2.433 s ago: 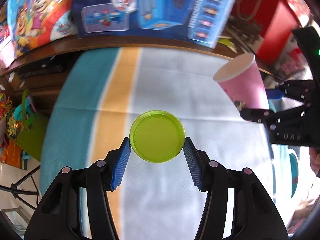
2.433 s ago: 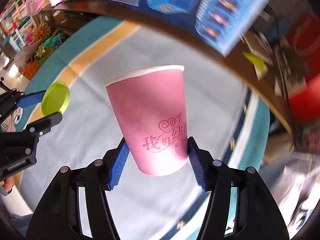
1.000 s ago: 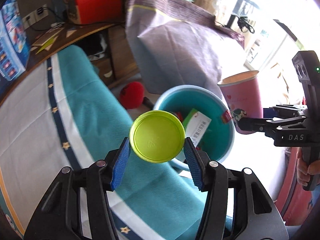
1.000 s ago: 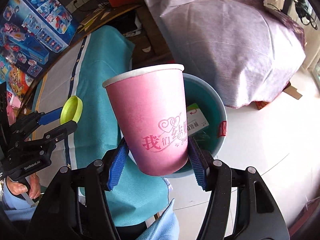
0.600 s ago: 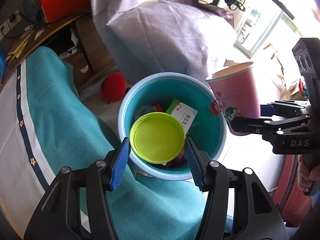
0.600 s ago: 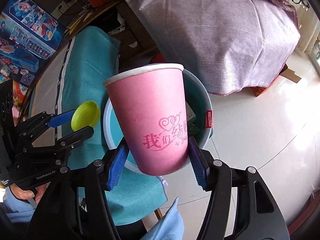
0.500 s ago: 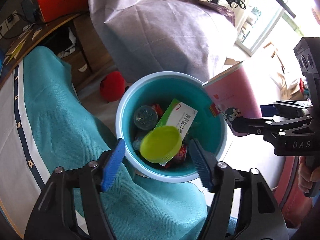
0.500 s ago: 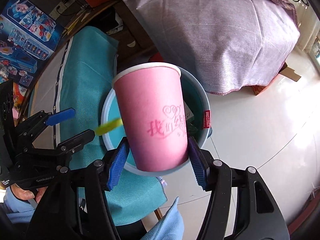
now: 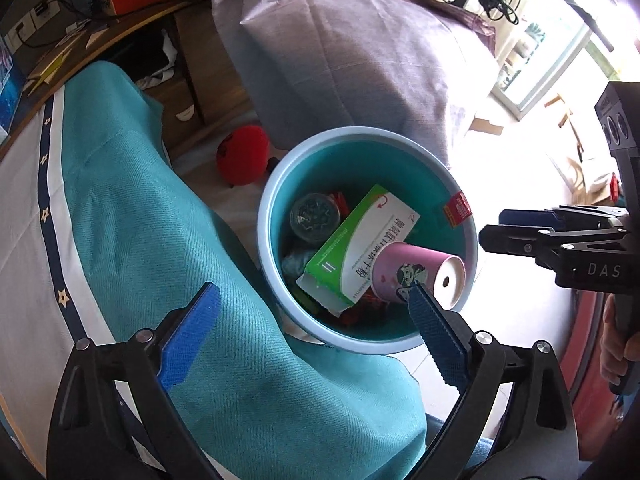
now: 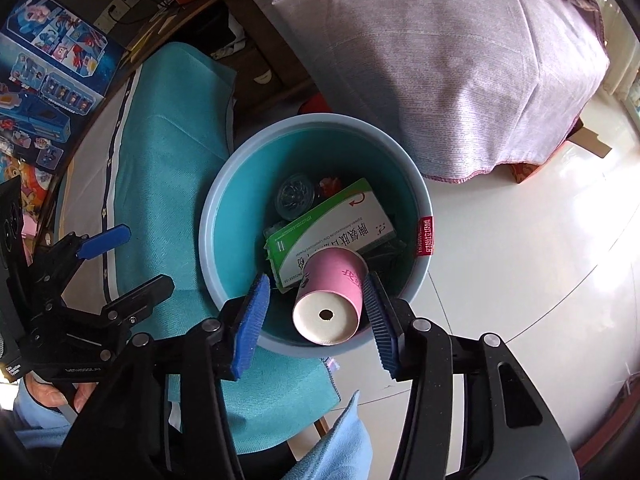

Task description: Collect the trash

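Note:
A pale blue bin [image 9: 264, 216] with a teal inside stands on the floor beside the table. A pink paper cup [image 9: 416, 276] lies tipped in it, base up, against a green-and-white box [image 9: 360, 248]. The green lid is hidden among the trash. My left gripper [image 9: 314, 334] hangs over the bin's near rim, its jaws opening wide with nothing between them. My right gripper [image 10: 316, 322] is above the bin [image 10: 208, 216] with the cup [image 10: 336, 276] lower down, clear of its pads. Its jaws are closing with nothing gripped. Each gripper shows in the other view: the right gripper [image 9: 492, 226], the left gripper [image 10: 144, 258].
A teal tablecloth [image 9: 140, 240] drapes off the table edge against the bin's left side. A purple-covered bulk [image 9: 340, 60] stands behind the bin, a red ball [image 9: 242, 154] beside it. Toy boxes [image 10: 48, 72] lie at the far left. White floor [image 10: 520, 260] spreads to the right.
Both grippers came from over the table to above the bin. The left jaws spread and the green lid dropped in. The pink cup left the right gripper and landed in the bin.

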Demonstrator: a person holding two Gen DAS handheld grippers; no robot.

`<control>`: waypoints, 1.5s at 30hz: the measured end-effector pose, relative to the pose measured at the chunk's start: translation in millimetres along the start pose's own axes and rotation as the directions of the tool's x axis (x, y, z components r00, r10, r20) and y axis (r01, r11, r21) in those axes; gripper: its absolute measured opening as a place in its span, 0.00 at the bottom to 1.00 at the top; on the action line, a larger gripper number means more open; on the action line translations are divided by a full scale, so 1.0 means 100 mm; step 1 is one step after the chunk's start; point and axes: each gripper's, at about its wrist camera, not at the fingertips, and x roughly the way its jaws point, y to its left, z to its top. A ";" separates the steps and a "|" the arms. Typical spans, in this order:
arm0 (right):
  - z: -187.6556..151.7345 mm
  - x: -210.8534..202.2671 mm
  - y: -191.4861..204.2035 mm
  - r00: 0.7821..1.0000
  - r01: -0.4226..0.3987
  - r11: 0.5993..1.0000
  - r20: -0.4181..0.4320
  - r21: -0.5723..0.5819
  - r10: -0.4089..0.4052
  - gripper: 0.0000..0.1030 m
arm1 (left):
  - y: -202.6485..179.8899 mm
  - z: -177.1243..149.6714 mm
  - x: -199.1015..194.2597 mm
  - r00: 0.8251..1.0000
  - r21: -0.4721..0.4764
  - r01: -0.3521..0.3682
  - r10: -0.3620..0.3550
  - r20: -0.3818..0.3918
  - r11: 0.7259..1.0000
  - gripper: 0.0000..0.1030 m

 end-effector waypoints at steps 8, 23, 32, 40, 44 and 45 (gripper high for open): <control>-0.06 -0.10 0.04 1.000 0.007 1.000 0.010 0.022 -0.008 0.74 | 0.06 -0.09 -0.11 1.000 -0.027 0.007 -0.006 0.013 1.000 0.93; -0.48 -0.41 0.34 0.999 0.001 1.000 0.032 0.030 -0.002 0.91 | 0.25 -0.42 -0.70 0.995 -0.092 -0.019 0.028 0.098 0.996 0.96; -0.72 -0.72 0.68 0.995 0.070 0.995 0.079 -0.067 -0.065 0.93 | 0.32 -0.69 -1.05 0.987 -0.125 -0.028 0.047 0.154 0.992 0.96; -0.99 -0.80 0.99 0.984 0.148 0.975 0.122 -0.165 -0.128 0.93 | 0.33 -0.92 -1.22 0.982 -0.140 -0.046 0.071 0.178 0.989 0.96; -1.05 -0.79 1.02 0.982 0.146 0.977 0.145 -0.156 -0.124 0.93 | 0.35 -1.03 -1.27 0.979 -0.152 -0.062 0.090 0.180 0.986 0.96; -1.06 -0.80 1.02 0.981 0.144 0.978 0.151 -0.154 -0.121 0.93 | 0.35 -1.05 -1.28 0.979 -0.156 -0.065 0.093 0.180 0.986 0.96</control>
